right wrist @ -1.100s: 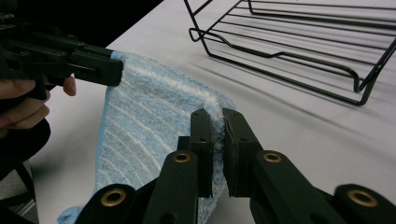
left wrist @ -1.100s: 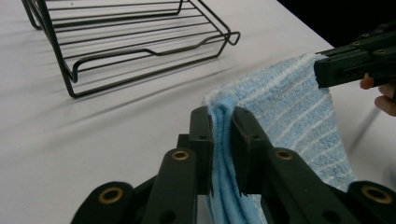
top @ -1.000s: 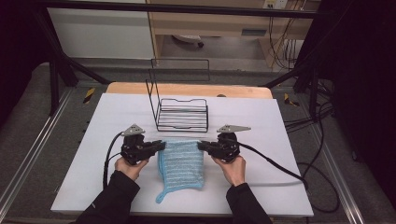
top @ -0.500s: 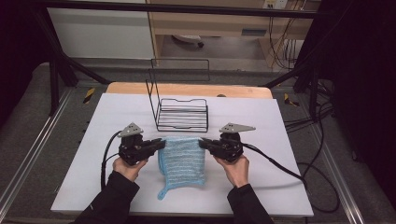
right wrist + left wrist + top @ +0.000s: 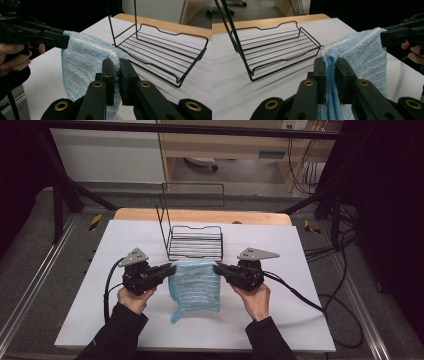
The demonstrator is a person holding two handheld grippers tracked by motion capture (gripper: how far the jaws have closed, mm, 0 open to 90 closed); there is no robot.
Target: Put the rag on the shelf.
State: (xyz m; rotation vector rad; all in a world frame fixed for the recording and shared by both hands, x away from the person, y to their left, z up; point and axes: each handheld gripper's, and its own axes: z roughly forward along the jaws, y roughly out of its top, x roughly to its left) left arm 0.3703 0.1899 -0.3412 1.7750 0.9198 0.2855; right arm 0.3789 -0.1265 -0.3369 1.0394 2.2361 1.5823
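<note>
Item: blue striped towel point(image 5: 196, 285), held by its top corners above the white worktop point(image 5: 310, 310), just near of the black wire rack point(image 5: 196, 244); left tongs point(image 5: 170, 269) and right tongs point(image 5: 218, 268) are each clenched on a corner. Step in hand is judged to be lifting; carrying far toward the rack is called for next.

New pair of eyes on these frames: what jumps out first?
A light blue striped terry cloth hangs stretched between the left gripper and the right gripper, each with its jaws shut on an upper corner, its lower end trailing on the white tabletop. Just behind it stands a black wire rack with a tall wire back, nothing lying in it.
</note>
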